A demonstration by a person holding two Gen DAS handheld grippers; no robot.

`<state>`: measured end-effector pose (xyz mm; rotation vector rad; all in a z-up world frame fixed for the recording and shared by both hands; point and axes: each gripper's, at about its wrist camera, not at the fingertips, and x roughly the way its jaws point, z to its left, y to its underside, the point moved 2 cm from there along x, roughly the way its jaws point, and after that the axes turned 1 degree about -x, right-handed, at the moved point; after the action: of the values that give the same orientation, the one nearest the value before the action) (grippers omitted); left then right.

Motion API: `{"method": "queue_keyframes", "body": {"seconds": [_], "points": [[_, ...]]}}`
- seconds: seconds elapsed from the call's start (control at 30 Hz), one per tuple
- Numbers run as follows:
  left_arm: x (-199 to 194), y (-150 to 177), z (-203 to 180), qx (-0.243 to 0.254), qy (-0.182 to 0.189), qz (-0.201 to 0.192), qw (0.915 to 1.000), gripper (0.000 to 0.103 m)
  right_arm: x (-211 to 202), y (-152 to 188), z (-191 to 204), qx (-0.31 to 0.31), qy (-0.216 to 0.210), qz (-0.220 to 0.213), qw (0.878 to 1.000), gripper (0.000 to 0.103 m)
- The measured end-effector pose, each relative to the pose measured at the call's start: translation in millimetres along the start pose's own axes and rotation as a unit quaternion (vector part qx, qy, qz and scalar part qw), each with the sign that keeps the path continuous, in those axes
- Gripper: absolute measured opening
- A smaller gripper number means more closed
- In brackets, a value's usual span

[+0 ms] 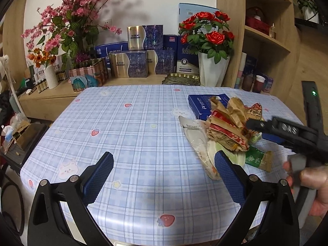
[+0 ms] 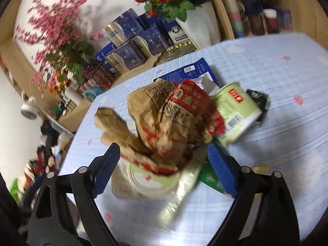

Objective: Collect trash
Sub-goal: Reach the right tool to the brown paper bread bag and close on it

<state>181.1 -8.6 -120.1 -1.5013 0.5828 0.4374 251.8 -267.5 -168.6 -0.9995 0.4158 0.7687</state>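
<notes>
A heap of trash lies on the table's right side: crumpled brown and red wrappers (image 1: 227, 125), a clear plastic bag (image 1: 196, 137), a green packet (image 1: 256, 157) and a flattened blue box (image 1: 202, 106). My left gripper (image 1: 164, 168) is open and empty just left of the heap. My right gripper (image 2: 164, 164) is open, its fingers on either side of the brown and red wrappers (image 2: 164, 119); it also shows in the left wrist view (image 1: 260, 126). A pale green cup (image 2: 235, 112) lies on its side behind them, by a black wrapper (image 2: 259, 98).
The table (image 1: 127, 123) has a blue plaid cloth. Behind it a wooden ledge holds blue and gold boxes (image 1: 133, 61), a pink tin (image 1: 88, 73), pink flowers (image 1: 78, 16) and a white vase of red roses (image 1: 211, 47). Shelves (image 1: 266, 41) stand at right. Clutter lies on the floor at left.
</notes>
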Motion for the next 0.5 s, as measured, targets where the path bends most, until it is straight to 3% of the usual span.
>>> {"method": "queue_keyframes", "body": {"seconds": [0.17,0.2,0.3,0.5], "points": [[13,5,6,-0.013,0.013,0.016,0.9997,0.084,29,-9,-7,0.061,0.008,0.003,0.998,0.089],[14,7,7,-0.014,0.015,0.017,0.9996,0.082,31,-9,-7,0.065,0.011,0.004,0.998,0.085],[17,10,7,-0.013,0.022,0.021,0.9994,0.076,32,-10,-5,0.079,-0.003,0.008,0.997,0.057],[16,14,1,-0.005,0.038,0.023,0.999,0.068,6,-3,6,0.064,-0.026,-0.013,0.998,0.048]]}}
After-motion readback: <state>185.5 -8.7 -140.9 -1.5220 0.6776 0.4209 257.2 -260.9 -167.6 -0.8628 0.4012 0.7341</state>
